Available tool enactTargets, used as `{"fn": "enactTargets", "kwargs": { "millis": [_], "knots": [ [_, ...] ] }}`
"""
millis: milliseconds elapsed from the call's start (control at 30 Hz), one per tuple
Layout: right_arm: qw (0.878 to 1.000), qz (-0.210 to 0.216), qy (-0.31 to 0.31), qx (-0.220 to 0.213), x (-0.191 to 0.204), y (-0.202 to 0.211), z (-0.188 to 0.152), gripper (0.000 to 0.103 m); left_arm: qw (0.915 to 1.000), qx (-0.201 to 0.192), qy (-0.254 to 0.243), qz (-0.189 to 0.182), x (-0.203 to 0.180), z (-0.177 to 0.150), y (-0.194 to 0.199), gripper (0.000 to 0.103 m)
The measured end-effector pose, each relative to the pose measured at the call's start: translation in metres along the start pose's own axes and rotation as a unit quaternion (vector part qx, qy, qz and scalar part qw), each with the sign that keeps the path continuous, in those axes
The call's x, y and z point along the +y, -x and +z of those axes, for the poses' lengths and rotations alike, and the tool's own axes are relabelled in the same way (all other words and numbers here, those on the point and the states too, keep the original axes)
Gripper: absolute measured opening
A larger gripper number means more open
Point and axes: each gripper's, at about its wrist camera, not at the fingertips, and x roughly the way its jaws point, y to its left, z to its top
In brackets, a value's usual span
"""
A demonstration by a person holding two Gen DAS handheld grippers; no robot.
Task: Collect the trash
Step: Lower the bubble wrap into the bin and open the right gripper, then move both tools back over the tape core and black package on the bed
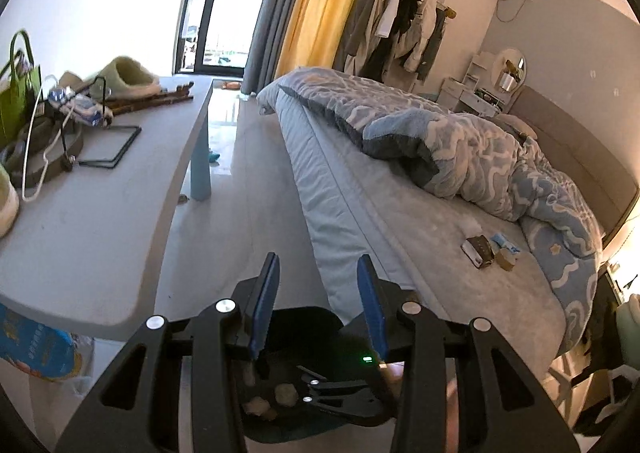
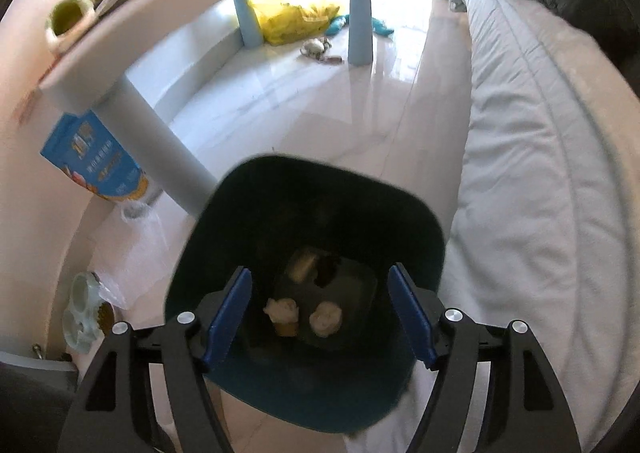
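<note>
A dark green trash bin [image 2: 224, 221] stands on the floor beside the bed. Inside lie crumpled paper balls [image 2: 326, 317] and other scraps. My right gripper [image 2: 320, 317] is open and empty, directly above the bin's mouth. My left gripper [image 1: 318, 293] is open and empty, held above the bin [image 1: 304, 319] and pointing along the bed. On the bed [image 1: 400, 189] lie a small brown and white carton [image 1: 478, 249], a crumpled brown paper ball [image 1: 506, 260] and a blue wrapper [image 1: 505, 241], to the right of and beyond the left gripper.
A grey table [image 1: 100, 221] stands at the left with slippers, cables, a wire stand and a green bag. A blue patterned quilt [image 1: 480, 149] covers the far bed. A blue box [image 2: 96, 161], yellow bag [image 2: 296, 19] and plastic items lie on the floor.
</note>
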Motion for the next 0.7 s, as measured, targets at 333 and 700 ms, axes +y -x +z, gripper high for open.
{"fn": "enactTargets", "kwargs": {
  "millis": [333, 700],
  "knots": [
    [0.996, 0.009, 0.009, -0.084, -0.024, 0.069, 0.015, 0.075, 0.9997, -0.024, 0.005, 0.001, -0.023, 0.015, -0.005, 0.052],
    [0.989, -0.006, -0.009, -0.146, -0.073, 0.12, 0.014, 0.077, 0.9995, -0.03, -0.012, -0.003, -0.064, 0.026, -0.032, 0.06]
  ]
}}
